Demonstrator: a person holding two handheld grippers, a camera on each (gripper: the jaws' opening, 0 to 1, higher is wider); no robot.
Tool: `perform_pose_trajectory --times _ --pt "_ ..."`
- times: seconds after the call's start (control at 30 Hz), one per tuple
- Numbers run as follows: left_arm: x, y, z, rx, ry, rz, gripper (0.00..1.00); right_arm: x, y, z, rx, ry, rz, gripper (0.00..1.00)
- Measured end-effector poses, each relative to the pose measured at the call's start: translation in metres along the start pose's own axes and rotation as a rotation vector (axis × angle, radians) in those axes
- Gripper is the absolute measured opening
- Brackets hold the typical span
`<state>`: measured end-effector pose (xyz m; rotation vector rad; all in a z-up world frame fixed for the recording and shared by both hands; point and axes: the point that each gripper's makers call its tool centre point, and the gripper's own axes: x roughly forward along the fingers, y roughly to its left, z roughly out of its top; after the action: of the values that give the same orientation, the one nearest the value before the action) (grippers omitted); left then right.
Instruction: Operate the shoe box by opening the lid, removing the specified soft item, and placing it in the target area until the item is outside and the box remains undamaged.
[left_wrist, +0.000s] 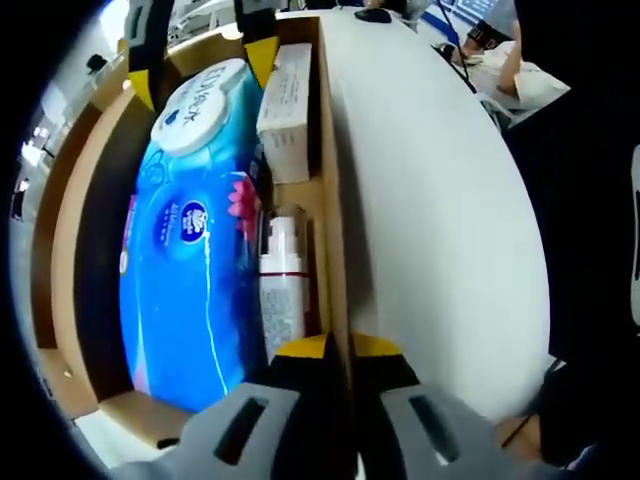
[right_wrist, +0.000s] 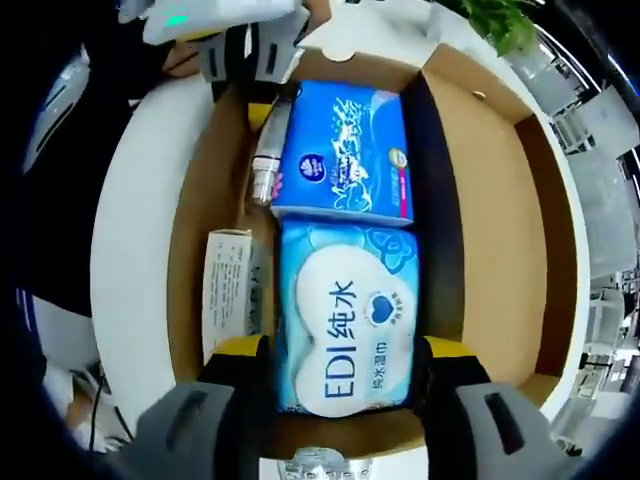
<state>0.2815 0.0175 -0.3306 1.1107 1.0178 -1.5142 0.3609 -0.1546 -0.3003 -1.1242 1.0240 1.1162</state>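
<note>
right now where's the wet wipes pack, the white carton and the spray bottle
wet wipes pack (right_wrist: 345, 330), right gripper view, white lid flap
white carton (right_wrist: 228, 290), right gripper view, top face
spray bottle (left_wrist: 282, 285), left gripper view, body

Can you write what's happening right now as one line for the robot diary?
box: open | right gripper: jaws astride wet wipes pack, open | left gripper: jaws pinching box wall | tissue pack: inside

The left tool (left_wrist: 340, 352) pinched the shoe box's wall (left_wrist: 333, 180); inside lay a blue wipes pack (left_wrist: 190, 230), a carton (left_wrist: 287, 110) and a bottle (left_wrist: 283, 280).
</note>
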Motion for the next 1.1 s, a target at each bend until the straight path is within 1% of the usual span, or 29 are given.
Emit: perform_pose_trajectory --times 0.07,0.17,0.3,0.53,0.9,1.1 --pt "0.0 0.0 0.0 -0.002 0.0 -0.001 0.05 0.003 0.002 0.0 -0.007 0.003 0.011 0.65" --pt "0.0 0.0 0.0 0.0 -0.001 -0.001 0.05 0.007 -0.003 0.0 -0.006 0.01 0.011 0.66" --pt "0.0 0.001 0.0 0.0 -0.001 -0.001 0.05 0.013 -0.005 -0.002 0.03 0.015 0.022 0.62" --pt "-0.001 0.003 -0.001 -0.001 -0.004 -0.002 0.05 0.019 -0.004 -0.001 0.046 0.023 0.028 0.6" --pt "-0.001 0.005 -0.003 -0.004 -0.004 -0.004 0.05 0.029 -0.003 0.0 0.041 0.073 0.051 0.61" --pt "0.0 0.006 -0.004 -0.003 -0.003 -0.005 0.05 0.034 0.0 0.002 0.047 0.053 0.081 0.63"
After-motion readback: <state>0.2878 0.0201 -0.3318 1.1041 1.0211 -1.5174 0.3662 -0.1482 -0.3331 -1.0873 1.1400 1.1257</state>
